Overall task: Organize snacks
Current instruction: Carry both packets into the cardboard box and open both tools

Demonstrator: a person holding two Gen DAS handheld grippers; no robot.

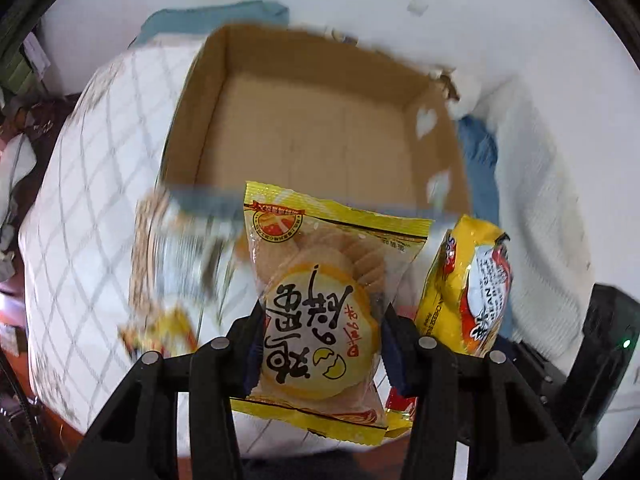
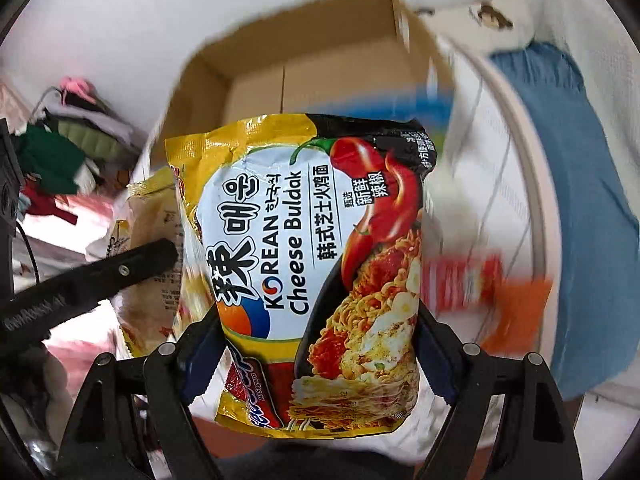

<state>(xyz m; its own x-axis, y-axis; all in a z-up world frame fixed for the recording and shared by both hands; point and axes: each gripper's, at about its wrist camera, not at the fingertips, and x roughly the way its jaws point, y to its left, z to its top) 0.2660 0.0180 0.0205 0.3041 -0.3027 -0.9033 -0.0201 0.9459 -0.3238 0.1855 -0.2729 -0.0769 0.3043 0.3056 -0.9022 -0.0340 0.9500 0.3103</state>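
Item 1. Left gripper [image 1: 322, 344]: fingers pressed against both sides of a clear-and-yellow packet of round biscuits [image 1: 324, 308], held above the near edge of the bed [image 1: 80, 208].

Item 2. Right gripper [image 2: 318, 332]: fingers clamped on either side of a yellow packet of Korean Cheese Buldak noodles [image 2: 316, 272], printed face toward the right wrist camera. In the left wrist view the same noodle packet [image 1: 468, 284] hangs just beside the biscuit packet, on its right; in the right wrist view the biscuit packet [image 2: 154, 248] and a black finger of the left gripper [image 2: 132, 264] show at the noodle packet's left.

Item 3. Cardboard box [image 1: 312, 128]: open at the top, brown, nothing visible on its floor; standing on the bed beyond both packets, toward the wall.

Item 4. Bed: white quilted cover with grey diamond lines. A blue cloth [image 2: 592, 208] lies along its right side.

Item 5. Red and orange wrappers [image 2: 480, 284] on the bed beside the noodle packet, too blurred to identify.

Item 6. Heap of clothes [image 2: 60, 152] off the bed's left edge.
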